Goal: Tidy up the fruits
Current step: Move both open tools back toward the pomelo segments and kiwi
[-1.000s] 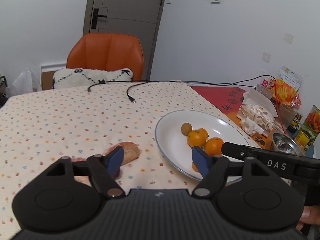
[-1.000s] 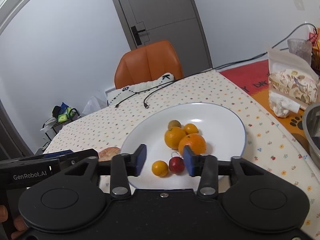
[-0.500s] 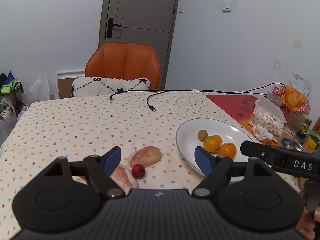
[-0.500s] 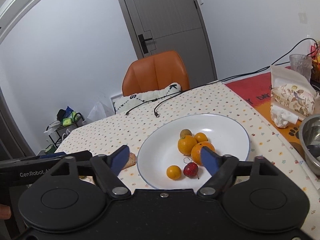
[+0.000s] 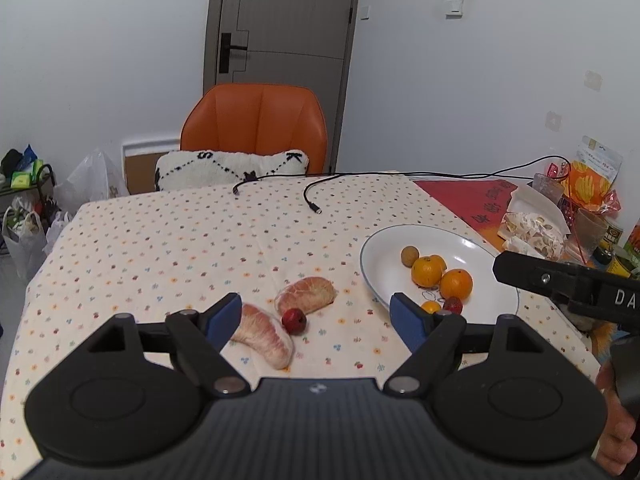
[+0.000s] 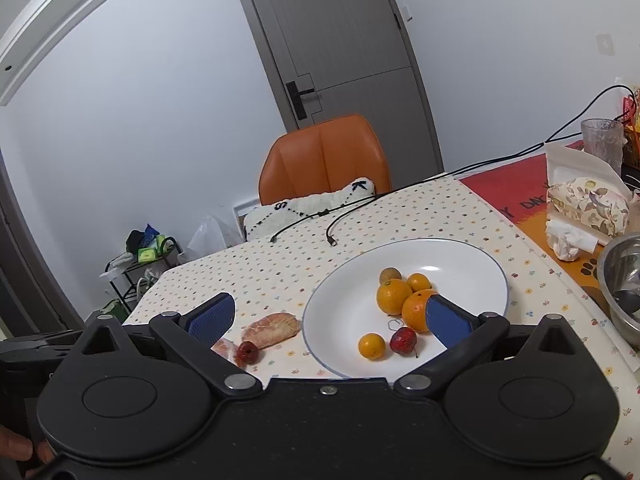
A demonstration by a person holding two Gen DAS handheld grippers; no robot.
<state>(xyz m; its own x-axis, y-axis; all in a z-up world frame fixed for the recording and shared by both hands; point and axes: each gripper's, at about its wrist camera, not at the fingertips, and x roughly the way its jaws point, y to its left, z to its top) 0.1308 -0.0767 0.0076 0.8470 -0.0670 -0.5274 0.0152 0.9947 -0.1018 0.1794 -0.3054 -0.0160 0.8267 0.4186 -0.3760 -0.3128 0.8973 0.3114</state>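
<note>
On the floral tablecloth [image 5: 168,240], toward the table's near edge, lie two peeled pomelo segments: one [image 5: 262,335] nearest the edge, a second [image 5: 307,294] just behind it. One small red fruit [image 5: 294,321] sits between them, touching or almost touching both. Right of these, near the table's right edge, stands one white plate [image 6: 460,256] holding six fruits: one brown longan [image 6: 390,275] at the back, two large oranges [image 6: 394,297], two small oranges [image 6: 371,346] and one red fruit [image 6: 403,341] at the near rim. Two black cable ends [image 5: 318,211] rest at the table's far edge. Above the near edge the left gripper [image 5: 320,318] hangs with its jaws spread wide and empty; the right gripper [image 6: 328,320] likewise has its jaws wide apart, holding nothing.
</note>
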